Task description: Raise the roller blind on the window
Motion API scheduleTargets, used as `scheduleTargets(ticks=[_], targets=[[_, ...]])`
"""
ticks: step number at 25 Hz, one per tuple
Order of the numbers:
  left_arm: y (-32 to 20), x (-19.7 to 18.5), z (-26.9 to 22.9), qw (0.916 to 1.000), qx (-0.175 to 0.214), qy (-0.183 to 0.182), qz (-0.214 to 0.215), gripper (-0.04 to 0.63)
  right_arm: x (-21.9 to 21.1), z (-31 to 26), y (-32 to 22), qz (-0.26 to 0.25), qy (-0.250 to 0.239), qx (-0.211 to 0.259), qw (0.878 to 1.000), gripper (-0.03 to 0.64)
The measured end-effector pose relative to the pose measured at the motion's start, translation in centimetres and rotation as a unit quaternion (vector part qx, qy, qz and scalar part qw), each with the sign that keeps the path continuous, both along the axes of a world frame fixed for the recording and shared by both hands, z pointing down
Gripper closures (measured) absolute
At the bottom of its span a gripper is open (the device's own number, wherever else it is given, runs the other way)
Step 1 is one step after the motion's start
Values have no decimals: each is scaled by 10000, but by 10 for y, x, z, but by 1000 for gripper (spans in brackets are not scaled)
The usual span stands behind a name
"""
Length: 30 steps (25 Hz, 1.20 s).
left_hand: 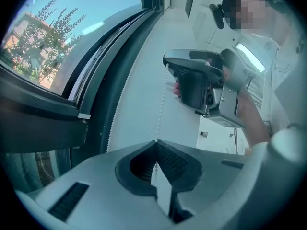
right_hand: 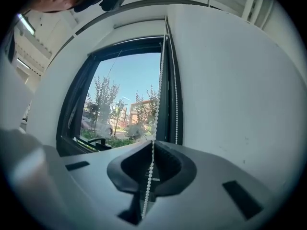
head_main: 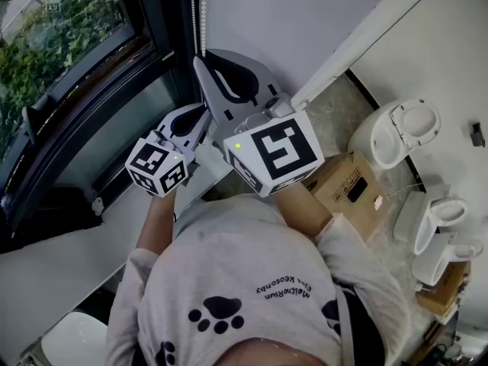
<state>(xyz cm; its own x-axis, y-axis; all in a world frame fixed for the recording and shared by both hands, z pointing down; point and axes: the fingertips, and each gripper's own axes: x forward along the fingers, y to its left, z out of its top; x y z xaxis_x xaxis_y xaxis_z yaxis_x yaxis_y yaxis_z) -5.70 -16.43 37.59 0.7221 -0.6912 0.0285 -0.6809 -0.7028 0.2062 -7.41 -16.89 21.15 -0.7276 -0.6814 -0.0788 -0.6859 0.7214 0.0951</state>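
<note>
A white bead chain (head_main: 200, 14) hangs beside the dark-framed window (head_main: 61, 29), against the white wall. My right gripper (head_main: 204, 61) is the higher one, its jaws closed on one strand of the chain (right_hand: 159, 85), which runs down between the pads. A second strand (right_hand: 175, 104) hangs free just to the right. Below it, my left gripper (head_main: 200, 117) is shut on the same chain (left_hand: 161, 104). In the left gripper view the right gripper (left_hand: 169, 66) shows above, on the chain. No blind fabric shows across the window glass (right_hand: 124, 104).
A pale window sill (head_main: 46, 273) runs below the glass. On the floor to the right stand a cardboard box (head_main: 347, 189) and several white ceramic toilets (head_main: 400, 132). The white wall (right_hand: 230, 95) lies right of the chain.
</note>
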Motion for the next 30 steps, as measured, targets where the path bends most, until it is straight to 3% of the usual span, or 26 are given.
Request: scheduleTargets(ticks=[10,14,30], targets=[[4,1,45,9991,6,-361,-220,586,2,47,-1,176,126,-177,9996,606],[5,5,74,9984,-176,-511,-194,586,3,76,2,312,231,-195,9991,607],[18,1,180,9900,-1024,-939,-242,586,5,183,-4,402,669,-973,9922,607]])
